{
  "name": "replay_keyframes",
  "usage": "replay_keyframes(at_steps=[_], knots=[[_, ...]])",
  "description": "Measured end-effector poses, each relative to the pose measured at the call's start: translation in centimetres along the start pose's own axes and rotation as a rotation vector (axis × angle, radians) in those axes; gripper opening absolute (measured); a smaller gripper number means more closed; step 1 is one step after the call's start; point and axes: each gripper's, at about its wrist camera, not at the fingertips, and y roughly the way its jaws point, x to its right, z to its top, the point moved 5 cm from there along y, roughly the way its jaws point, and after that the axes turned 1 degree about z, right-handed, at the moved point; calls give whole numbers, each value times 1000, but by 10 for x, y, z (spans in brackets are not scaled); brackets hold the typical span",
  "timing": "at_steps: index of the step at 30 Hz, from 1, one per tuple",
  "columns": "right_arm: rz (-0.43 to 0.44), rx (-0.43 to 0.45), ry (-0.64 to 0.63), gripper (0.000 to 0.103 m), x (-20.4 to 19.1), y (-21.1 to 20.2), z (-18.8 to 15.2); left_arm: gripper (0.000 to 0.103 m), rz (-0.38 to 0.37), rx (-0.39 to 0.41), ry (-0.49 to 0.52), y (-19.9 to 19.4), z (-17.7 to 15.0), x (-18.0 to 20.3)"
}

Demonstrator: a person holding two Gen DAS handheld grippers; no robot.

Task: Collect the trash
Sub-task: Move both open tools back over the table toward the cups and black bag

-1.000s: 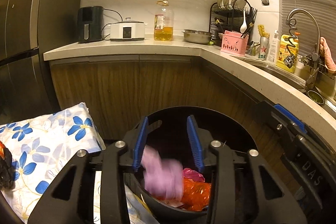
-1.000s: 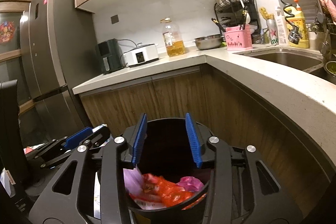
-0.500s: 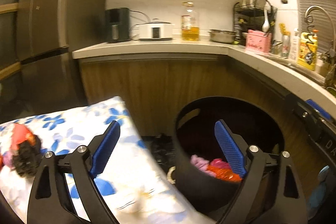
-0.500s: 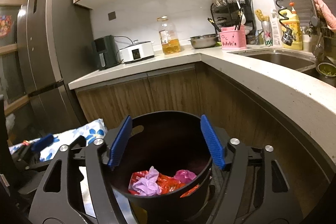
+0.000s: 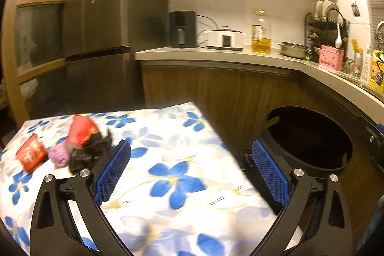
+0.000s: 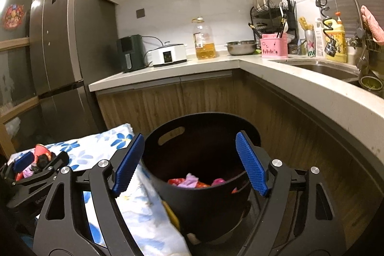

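A black round bin [image 6: 204,184] stands on the floor by the cabinets, with pink and red-orange trash [image 6: 192,182] inside; it also shows at the right of the left wrist view [image 5: 309,138]. My right gripper [image 6: 189,163] is open and empty above the bin's near rim. My left gripper [image 5: 192,169] is open and empty over a white cloth with blue flowers [image 5: 168,160]. On that cloth to the left lie a red wrapper [image 5: 81,128], a red packet [image 5: 31,155], a pink scrap [image 5: 58,155] and a black crumpled piece [image 5: 84,154]. The left gripper also shows in the right wrist view [image 6: 38,166].
A kitchen counter [image 6: 300,80] wraps around behind and to the right of the bin, with a sink and tap [image 6: 336,6], an oil bottle [image 6: 204,40] and appliances. A tall fridge [image 6: 64,52] stands at the left. Wooden cabinet fronts [image 6: 192,97] stand right behind the bin.
Both grippers have opened wide; a pink piece dropped from the left gripper into the bin. My left gripper has swung left, away from the bin, over the flowered cloth. My right gripper has pulled back slightly.
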Motion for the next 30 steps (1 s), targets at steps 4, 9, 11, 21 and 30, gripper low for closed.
replay_keyframes(at_steps=[4,9,11,21,30], knots=[[17,-6,3,77,-16,-6,-6,97,49,0,-31,-10,-5,-29],[57,-11,-6,77,-45,-14,-13,97,88,10,-58,-22,-6,-58],[73,-9,-10,77,-56,-17,-14,97,104,18,-64,-27,-6,-69],[138,-4,-44,77,-108,-28,-20,97,162,41,-118,-44,-7,-114],[192,-8,-74,77,-139,-31,-26,97,198,44,-147,-50,-11,-140]])
